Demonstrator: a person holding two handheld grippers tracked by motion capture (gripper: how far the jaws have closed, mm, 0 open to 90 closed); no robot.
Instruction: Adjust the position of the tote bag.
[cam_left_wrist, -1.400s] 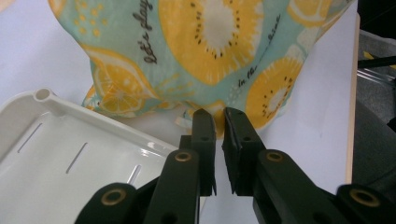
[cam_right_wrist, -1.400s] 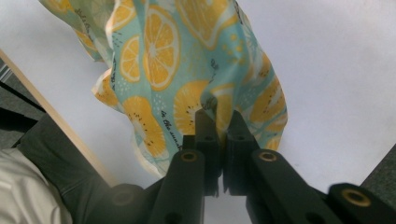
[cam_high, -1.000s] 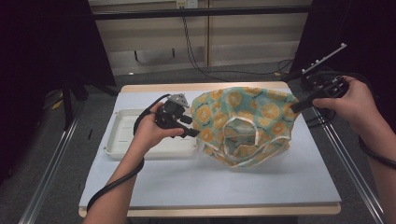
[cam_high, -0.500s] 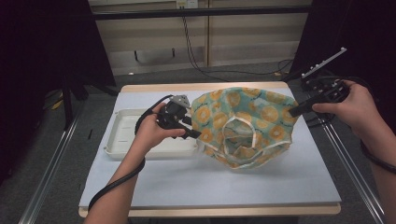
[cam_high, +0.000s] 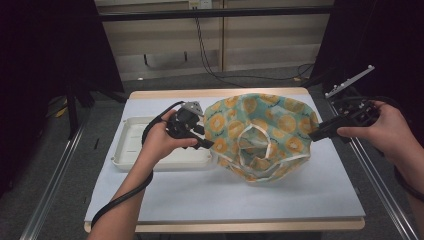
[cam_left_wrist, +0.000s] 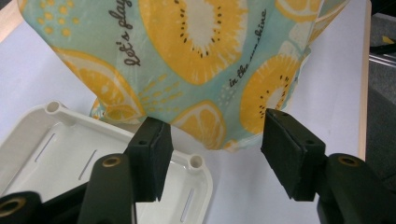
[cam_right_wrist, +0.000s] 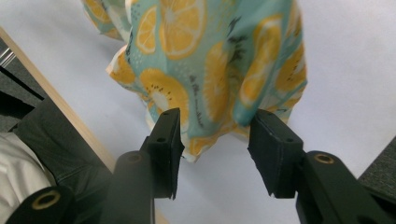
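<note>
A teal cloth printed with orange citrus slices lies bunched on the white table cover, with a cream-trimmed opening facing up. My left gripper points at the cloth's left edge. In the left gripper view it is open, its jaws have just closed a little, and the cloth hangs just beyond the tips. My right gripper is at the cloth's right edge. Its jaws have just been opening, and the cloth's corner lies loose between them with the pads off it.
A white plastic tray sits at the left, right under my left hand, its corner by the left jaw. The table's wooden edge runs close to the right gripper. Metal rails flank the table.
The right jaws opened and let go of the cloth's right corner, which dropped onto the table. The right hand drew back slightly to the right. The left hand stayed put.
</note>
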